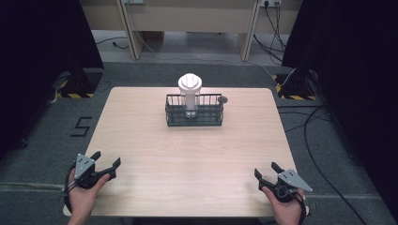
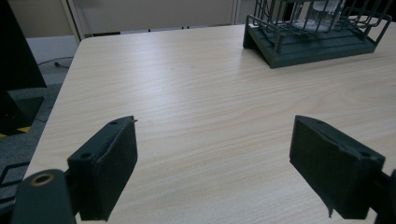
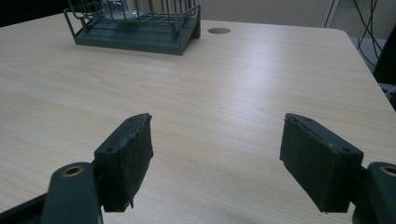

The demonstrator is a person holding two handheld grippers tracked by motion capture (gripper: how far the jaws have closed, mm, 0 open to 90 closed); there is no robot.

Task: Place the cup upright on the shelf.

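Observation:
A dark wire basket (image 1: 194, 116) stands at the far middle of the wooden table (image 1: 187, 154). Inside it rises a white cup-like container (image 1: 190, 91), upright, on a clear base. The basket (image 2: 317, 32) appears at the top right of the left gripper view, and the basket (image 3: 135, 25) at the top left of the right gripper view. My left gripper (image 1: 107, 159) rests at the near left corner, open and empty. At the near right corner my right gripper (image 1: 266, 171) is open too, nothing between its jaws.
A small dark round disc (image 1: 223, 99) lies on the table just right of the basket, also the disc (image 3: 219, 31) in the right gripper view. Black stands and cables flank the table on the floor. A wooden bench stands beyond the far edge.

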